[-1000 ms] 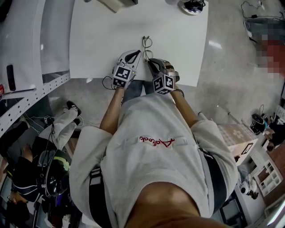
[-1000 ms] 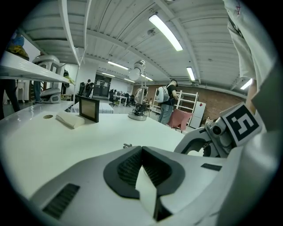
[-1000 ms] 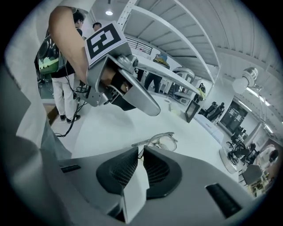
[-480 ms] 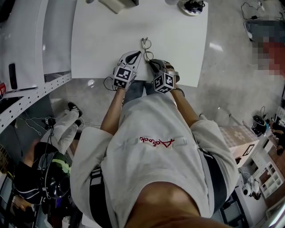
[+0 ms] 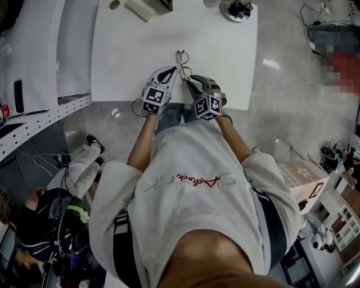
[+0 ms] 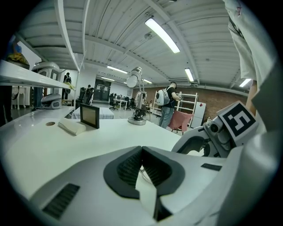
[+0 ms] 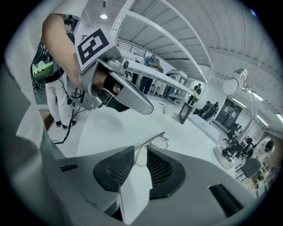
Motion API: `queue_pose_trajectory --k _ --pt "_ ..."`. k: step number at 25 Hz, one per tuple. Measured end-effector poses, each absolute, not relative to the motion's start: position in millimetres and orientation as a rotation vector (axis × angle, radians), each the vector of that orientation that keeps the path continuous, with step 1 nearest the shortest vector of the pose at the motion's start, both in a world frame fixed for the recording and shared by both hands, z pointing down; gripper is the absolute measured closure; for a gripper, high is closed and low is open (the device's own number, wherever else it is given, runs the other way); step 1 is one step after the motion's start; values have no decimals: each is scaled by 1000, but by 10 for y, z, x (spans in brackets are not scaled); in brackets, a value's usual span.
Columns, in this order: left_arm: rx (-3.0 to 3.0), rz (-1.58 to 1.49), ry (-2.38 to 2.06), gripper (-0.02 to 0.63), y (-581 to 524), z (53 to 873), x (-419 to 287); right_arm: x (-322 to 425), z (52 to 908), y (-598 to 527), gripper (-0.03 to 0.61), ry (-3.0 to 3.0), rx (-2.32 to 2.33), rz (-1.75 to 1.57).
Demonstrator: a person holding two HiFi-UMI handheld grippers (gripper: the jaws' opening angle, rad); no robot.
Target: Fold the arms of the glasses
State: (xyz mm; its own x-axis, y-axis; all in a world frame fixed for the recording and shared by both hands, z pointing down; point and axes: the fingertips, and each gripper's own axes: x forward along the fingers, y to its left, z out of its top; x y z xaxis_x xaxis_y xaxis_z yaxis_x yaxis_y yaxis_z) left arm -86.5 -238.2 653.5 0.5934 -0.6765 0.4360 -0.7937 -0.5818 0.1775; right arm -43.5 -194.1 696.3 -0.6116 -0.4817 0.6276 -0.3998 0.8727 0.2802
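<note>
Thin wire-rimmed glasses (image 5: 181, 57) lie on the white table (image 5: 129, 56) near its front edge. My left gripper (image 5: 172, 71) sits just left of their near end. In the left gripper view its pads (image 6: 132, 165) meet at the tips, and a bit of the wire frame (image 6: 144, 175) shows below them. My right gripper (image 5: 191, 82) is at the near right of the glasses. Its jaws are opening: in the right gripper view the glasses (image 7: 155, 140) lie at the mouth of the gap between the pads (image 7: 117, 170), and neither pad presses on them.
At the table's far side stand a white box (image 5: 147, 7), a small dark screen (image 6: 89, 116) and a lamp on a round base (image 5: 236, 8). The table's front edge (image 5: 169, 104) runs under my hands. A seated person (image 5: 62, 219) is on the floor to the left.
The view has drifted slightly. Both grippers stay at the near end of the glasses, and the glasses lie where they were.
</note>
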Motion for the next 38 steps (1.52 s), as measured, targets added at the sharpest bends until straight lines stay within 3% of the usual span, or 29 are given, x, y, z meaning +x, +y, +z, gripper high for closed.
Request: queue_pose_trajectory --k 4,13,20,32,38 --pt "2486 452 -1190 592 -2358 6474 -829 -456 6803 -2004 557 -2318 679 -202" --pt "2558 415 -1227 592 -2363 6211 -892 -582 6430 -2066 558 -2401 759 -219" --pt "2604 311 -1265 592 -2349 5885 -995 -624 5761 -2309 558 -2699 1046 175" --pt "2572 -9 -1340 592 -2199 5317 -1447 -621 5171 -2245 558 -3068 1096 666" --pt "2562 -79 -1338 592 -2070 5262 -1553 -663 5126 -2133 560 -3081 1122 667"
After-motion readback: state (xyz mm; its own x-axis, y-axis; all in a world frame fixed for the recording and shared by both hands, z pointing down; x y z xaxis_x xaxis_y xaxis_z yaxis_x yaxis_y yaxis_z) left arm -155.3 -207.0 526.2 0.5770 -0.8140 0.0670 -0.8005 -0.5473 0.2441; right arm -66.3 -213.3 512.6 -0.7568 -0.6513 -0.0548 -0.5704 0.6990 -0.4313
